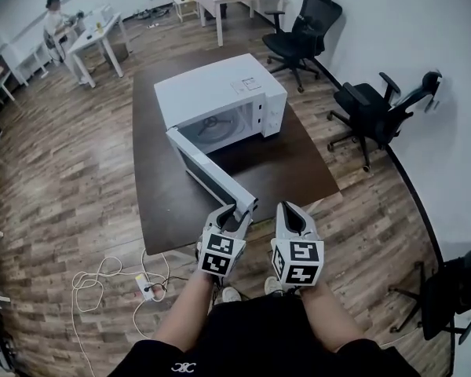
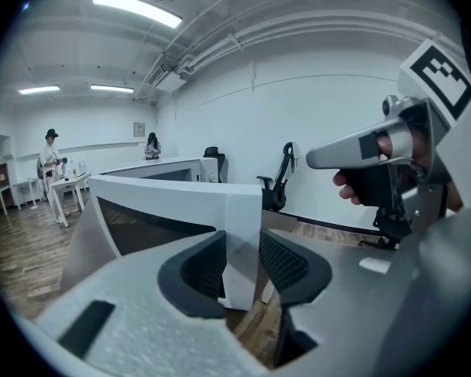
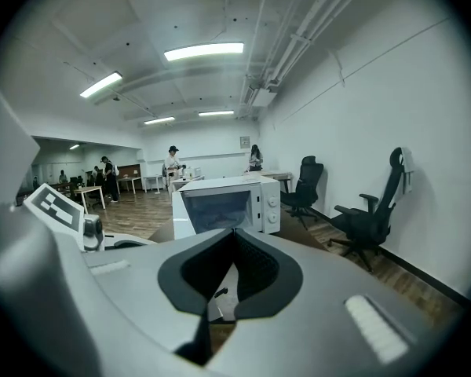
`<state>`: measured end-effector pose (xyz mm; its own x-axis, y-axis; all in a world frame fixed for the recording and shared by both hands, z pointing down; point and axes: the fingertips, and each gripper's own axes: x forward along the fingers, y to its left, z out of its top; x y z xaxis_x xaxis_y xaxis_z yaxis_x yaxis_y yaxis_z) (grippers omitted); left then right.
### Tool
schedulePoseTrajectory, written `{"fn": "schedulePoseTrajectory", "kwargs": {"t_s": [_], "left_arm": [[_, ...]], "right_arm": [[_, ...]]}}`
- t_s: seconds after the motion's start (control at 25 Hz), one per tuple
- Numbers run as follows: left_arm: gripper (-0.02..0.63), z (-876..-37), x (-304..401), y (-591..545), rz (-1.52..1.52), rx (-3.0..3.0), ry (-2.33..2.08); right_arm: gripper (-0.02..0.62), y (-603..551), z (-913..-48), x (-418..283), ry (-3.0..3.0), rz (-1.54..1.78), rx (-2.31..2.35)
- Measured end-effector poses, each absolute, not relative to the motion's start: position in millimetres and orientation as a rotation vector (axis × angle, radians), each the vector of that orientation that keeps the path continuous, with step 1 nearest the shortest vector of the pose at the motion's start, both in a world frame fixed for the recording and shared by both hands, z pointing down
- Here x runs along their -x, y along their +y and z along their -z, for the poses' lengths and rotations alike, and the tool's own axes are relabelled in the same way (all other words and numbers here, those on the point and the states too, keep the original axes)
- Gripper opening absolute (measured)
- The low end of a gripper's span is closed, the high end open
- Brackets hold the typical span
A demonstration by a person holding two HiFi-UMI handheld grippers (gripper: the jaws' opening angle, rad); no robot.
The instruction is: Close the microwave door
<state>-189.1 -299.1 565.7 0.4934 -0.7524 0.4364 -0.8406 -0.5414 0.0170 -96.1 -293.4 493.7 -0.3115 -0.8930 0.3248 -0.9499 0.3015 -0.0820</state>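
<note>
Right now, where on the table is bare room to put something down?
Bare: the table strip left of the open door, and the patch between door and right edge, before the microwave; the door would likely sweep it. Crowded: the front edge, where the left gripper clamps the door.

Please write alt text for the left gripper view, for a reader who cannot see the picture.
The left gripper holds the free edge of the open white microwave door between its dark fingers, seen close up. At the right, a hand holds the right gripper; an office chair and a white wall lie behind.
</note>
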Motion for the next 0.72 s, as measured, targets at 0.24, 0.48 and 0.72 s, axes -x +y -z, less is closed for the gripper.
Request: {"fn": "schedulePoseTrajectory", "kwargs": {"t_s": [0.24, 0.48, 0.72], "left_arm": [[0.140, -566.2, 165.7, -329.8, -0.548, -2.446, -1.444], [0.138, -566.1, 141.2, -363.9, -0.526, -2.393, -1.492], [0.138, -565.3, 122.1, -399.7, -0.483, -2.356, -1.537]], "right_arm": [[0.011, -300.4, -498.4, 64.9, -2.320, -0.401, -1.737], [0.011, -313.6, -498.6, 33.8, -2.323, -0.407, -1.743], [0.011, -331.8, -497.1, 11.5, -2.356, -0.403, -1.732]]}}
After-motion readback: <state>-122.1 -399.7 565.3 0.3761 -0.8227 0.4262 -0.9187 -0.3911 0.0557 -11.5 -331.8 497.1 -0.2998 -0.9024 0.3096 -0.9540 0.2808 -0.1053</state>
